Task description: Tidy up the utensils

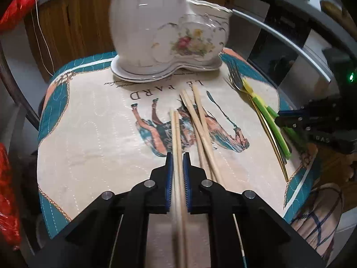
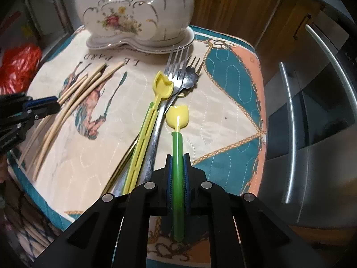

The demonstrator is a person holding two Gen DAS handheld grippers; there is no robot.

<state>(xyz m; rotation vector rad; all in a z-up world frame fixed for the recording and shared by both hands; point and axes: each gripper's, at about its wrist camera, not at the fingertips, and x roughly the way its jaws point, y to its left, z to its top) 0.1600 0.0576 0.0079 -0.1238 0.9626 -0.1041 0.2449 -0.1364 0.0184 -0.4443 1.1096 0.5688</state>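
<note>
Nearest the lens in the left wrist view, the left gripper (image 1: 178, 158) has its two blue-padded jaws clamped on a pair of wooden chopsticks (image 1: 176, 138), which run straight out toward 12 o'clock over the printed cloth mat (image 1: 89, 134). Just to the right, at about 1 o'clock from the jaws, loose chopsticks (image 1: 196, 111) lie fanned and crossing on the mat, their tips pointing toward the white floral ceramic holder (image 1: 156, 33) standing at 12 o'clock at the mat's far edge. Farther right, at 2 o'clock, a fork (image 1: 236, 78) and green and yellow plastic pieces lie along the mat's right side, and the right gripper (image 1: 281, 120) reaches in from 3 o'clock beside them.

In the right wrist view, the left gripper (image 2: 57, 106) shows at 9 o'clock, its tips at the ends of the chopstick bundle (image 2: 84, 84), which fans up toward 11 o'clock. At centre lie a yellow slotted plastic utensil (image 2: 145, 134) with a scoop-shaped head, touching two metal forks (image 2: 178, 67) whose tines point at 12 o'clock, close to the holder's base (image 2: 138, 42). A thin gold-coloured handle (image 2: 125, 167) lies along the yellow utensil's left. Nearest the lens, the right gripper (image 2: 177, 158) is closed on the green handle of a yellow tulip-headed spoon (image 2: 177, 116), which points to 12 o'clock, just right of the forks. A steel appliance (image 2: 312, 111) fills 3 o'clock.
</note>
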